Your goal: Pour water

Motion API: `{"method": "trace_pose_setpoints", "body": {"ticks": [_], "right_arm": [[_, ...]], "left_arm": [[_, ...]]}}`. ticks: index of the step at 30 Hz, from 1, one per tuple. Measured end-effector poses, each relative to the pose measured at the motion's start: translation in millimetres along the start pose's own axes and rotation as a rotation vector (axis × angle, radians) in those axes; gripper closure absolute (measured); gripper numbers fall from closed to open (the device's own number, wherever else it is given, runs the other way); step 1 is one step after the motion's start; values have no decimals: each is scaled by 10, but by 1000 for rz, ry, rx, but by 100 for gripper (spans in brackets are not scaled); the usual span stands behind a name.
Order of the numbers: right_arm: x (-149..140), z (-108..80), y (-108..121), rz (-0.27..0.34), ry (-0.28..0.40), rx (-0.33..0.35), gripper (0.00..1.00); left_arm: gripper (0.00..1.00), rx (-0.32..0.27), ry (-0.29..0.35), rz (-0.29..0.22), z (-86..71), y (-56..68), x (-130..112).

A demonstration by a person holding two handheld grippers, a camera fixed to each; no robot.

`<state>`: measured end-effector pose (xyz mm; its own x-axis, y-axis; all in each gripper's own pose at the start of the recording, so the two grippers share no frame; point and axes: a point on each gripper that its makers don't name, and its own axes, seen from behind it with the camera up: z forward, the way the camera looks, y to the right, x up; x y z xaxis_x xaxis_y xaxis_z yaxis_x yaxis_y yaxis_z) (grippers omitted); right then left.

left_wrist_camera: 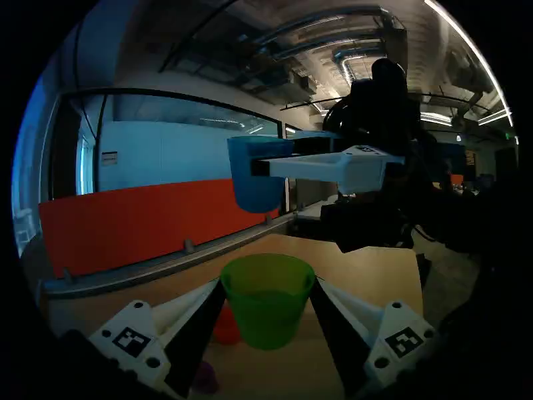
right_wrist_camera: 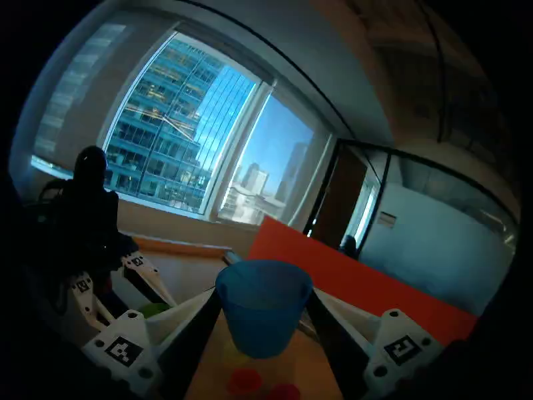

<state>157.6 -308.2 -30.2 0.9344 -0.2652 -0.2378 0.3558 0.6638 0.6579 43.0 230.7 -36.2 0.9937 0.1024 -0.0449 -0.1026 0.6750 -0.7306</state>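
In the left gripper view, the left hand-held gripper point(left_wrist_camera: 266, 287) is closing on the green cup point(left_wrist_camera: 266, 310) at the bottom centre of the frame, with both fingers pressing against its sides. The cup is standing upright with its mouth open toward me. I cannot tell whether it is resting on the pale wooden surface point(left_wrist_camera: 373, 267) or hanging just above it. A small red thing point(left_wrist_camera: 226, 328) is lying on the surface just left of the cup, and a purple thing point(left_wrist_camera: 206, 378) is sitting nearer the lower edge.

Farther off, at the upper centre of that view, the right hand-held gripper point(right_wrist_camera: 263, 293) is holding the blue cup point(right_wrist_camera: 263, 310) in the air, above the green cup and roughly upright. The right gripper view is showing the same grip from close up: the blue cup is sitting at the bottom centre, clamped between both fingers. Two red discs point(right_wrist_camera: 244, 382) are lying on the surface beneath it.

Behind the grippers a person point(left_wrist_camera: 386, 100) is standing as a dark shape. An orange panel point(left_wrist_camera: 133, 220) is running along the far wall. A big window point(right_wrist_camera: 186, 147) is letting in a view of glass towers.
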Motion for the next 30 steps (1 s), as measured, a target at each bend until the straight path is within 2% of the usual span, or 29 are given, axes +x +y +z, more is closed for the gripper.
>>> {"method": "trace_pose_setpoints", "body": {"ticks": [6,11,20,30], "right_arm": [[20,-35,44,166,6,24,10],[46,-91,104,249,18,38,10],[-5,-213,245,288,19,28,10],[-365,-393,314,287,-28,16,10]], "left_arm": [[14,2,-5,6,-23,-2,4],[14,2,-9,6,-33,2,-10],[14,16,-16,7,-33,-45,-44],[14,22,-54,-2,-71,-80,-232]]}}
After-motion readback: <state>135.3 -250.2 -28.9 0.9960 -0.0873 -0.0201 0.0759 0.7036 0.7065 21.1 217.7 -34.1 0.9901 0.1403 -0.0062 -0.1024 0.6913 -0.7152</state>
